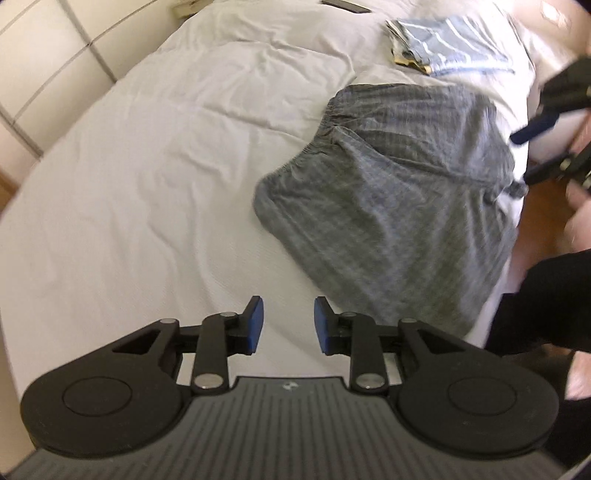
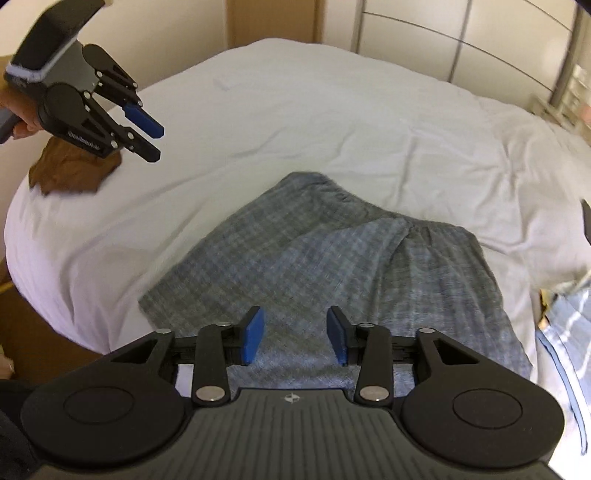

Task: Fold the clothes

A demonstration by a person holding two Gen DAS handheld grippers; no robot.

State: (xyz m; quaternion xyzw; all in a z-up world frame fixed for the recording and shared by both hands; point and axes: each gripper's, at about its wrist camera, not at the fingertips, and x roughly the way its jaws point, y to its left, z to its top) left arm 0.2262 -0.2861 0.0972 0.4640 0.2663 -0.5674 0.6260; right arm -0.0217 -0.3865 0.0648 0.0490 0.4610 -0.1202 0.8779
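Observation:
Grey checked shorts (image 1: 399,184) with an elastic waistband lie rumpled on the white bed sheet (image 1: 147,166); the right wrist view has the same shorts (image 2: 332,266) just past the fingers. My left gripper (image 1: 288,325) hovers open over bare sheet, to the left of the shorts' near corner, holding nothing. It also appears at the upper left of the right wrist view, where the left gripper (image 2: 155,142) is held up by a hand. My right gripper (image 2: 295,338) is open above the shorts' near edge, empty. From the left wrist view the right gripper (image 1: 528,157) sits at the shorts' right edge.
A folded blue striped garment (image 1: 454,44) lies at the far end of the bed, and it shows again as a striped garment (image 2: 565,332) at the right edge. A brown cloth (image 2: 70,171) sits on the bed's left corner. A dark phone (image 1: 345,5) lies far back. Wardrobe doors (image 2: 461,40) stand behind.

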